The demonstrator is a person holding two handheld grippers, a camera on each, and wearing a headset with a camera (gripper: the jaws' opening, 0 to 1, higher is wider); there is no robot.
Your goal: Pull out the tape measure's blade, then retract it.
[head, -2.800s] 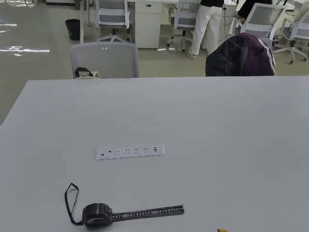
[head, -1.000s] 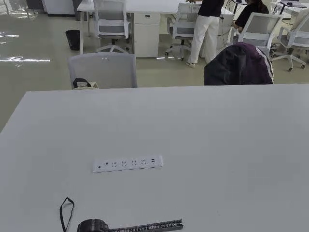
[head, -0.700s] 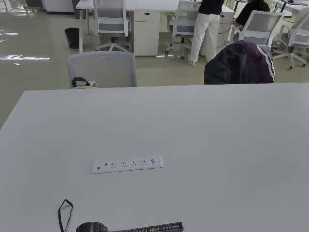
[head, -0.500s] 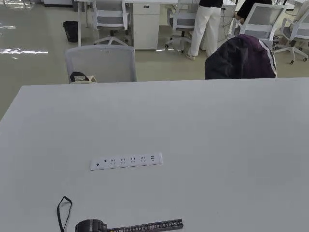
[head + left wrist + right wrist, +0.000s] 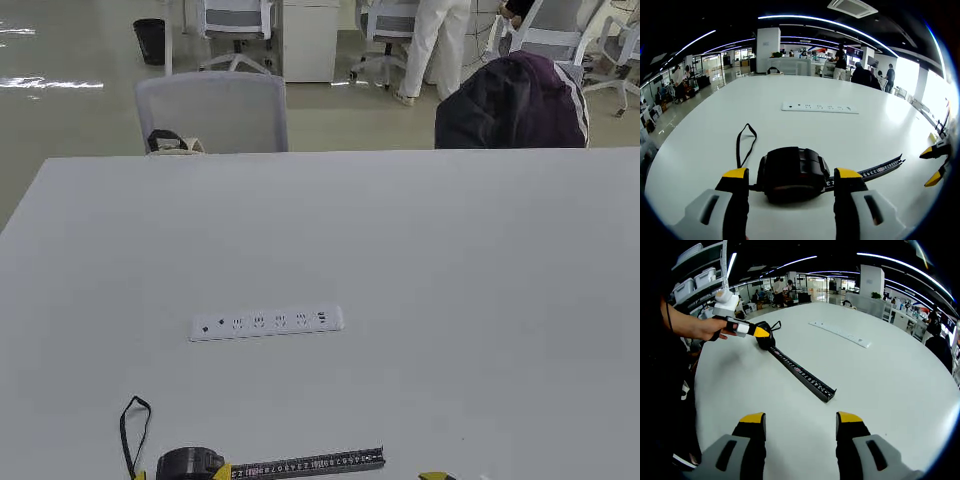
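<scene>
The tape (image 5: 190,464) is lying on the table (image 5: 450,250) on the person's side of the strip (image 5: 267,322), at the near edge, its blade (image 5: 800,372) sticking out rightward. The left gripper (image 5: 791,173) is gaping, jaws flanking the tape. The right gripper (image 5: 802,417) is hovering open just short of the blade's tip. Beyond the strip, bare table is stretching wide.

The broad white table (image 5: 450,250) carries a white power strip (image 5: 267,322) near its middle and, at 7 o'clock from it, a black tape measure (image 5: 190,464), its blade (image 5: 310,463) lying flat toward 3 o'clock and its strap (image 5: 132,430) looping toward 10 o'clock.
</scene>
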